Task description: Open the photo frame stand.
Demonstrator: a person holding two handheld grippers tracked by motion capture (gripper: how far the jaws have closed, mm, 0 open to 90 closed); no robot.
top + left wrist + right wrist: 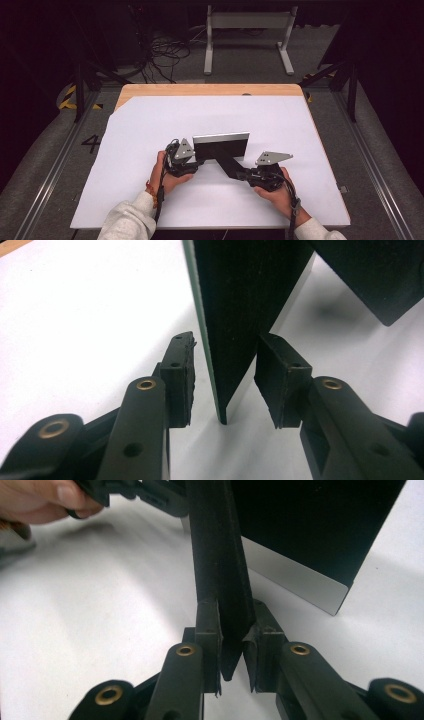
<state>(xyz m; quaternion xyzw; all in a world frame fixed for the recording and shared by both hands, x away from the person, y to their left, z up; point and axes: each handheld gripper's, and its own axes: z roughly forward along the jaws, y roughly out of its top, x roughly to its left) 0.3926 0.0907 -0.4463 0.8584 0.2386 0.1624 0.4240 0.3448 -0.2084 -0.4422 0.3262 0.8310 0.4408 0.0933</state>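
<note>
Near centre of the white table (150,125), a black folder (221,148) with a silvery edge stands partly open. The right gripper (231,645) clamps the folder's near flap between both jaws. The left gripper (223,377) straddles the folder's left edge with jaws parted; the right jaw appears to touch the board, the left stands apart.

matt black frame back (235,305) on smooth white table sheet (150,130).

A wooden tabletop (210,89) fills the frame's middle, covered almost wholly by a white sheet (150,130); a black panel (221,146) stands at centre.
</note>
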